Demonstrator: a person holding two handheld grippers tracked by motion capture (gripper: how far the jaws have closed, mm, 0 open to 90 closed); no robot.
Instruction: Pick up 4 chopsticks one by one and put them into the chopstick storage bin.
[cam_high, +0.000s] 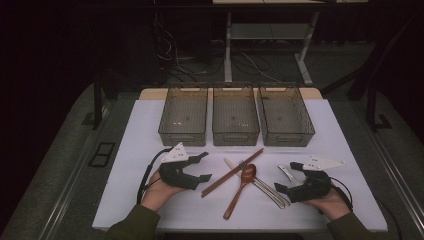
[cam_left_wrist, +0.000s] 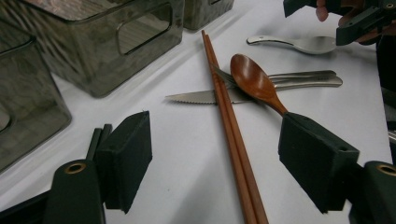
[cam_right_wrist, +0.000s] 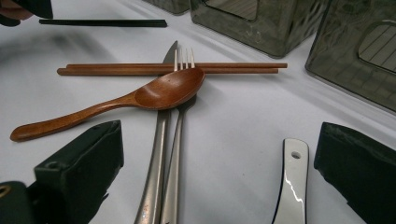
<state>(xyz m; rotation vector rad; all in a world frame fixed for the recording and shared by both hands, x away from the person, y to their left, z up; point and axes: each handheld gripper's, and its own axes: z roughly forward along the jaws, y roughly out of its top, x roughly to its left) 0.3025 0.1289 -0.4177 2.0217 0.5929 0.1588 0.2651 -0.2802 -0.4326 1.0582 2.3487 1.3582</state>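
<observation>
Before three smoky plastic bins on the white tabletop, brown wooden chopsticks are framed by the left gripper, its jaws apart; the right gripper is likewise held apart.

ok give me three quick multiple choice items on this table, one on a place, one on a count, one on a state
1. Where does the wooden spoon have its bowl?
A. inside a bin
B. on top of the fork and knife
C. off the table

2. How many grey bins stand in the far row?
A. two
B. three
C. five

3. How are the left gripper jaws?
A. apart, with the chopsticks lying between them, not pinched
B. shut on the spoon
C. shut with nothing between them

Answers:
1 B, the bowl overlaps both metal pieces.
2 B, three stand side by side.
3 A, the pads are clear of the sticks.
</observation>
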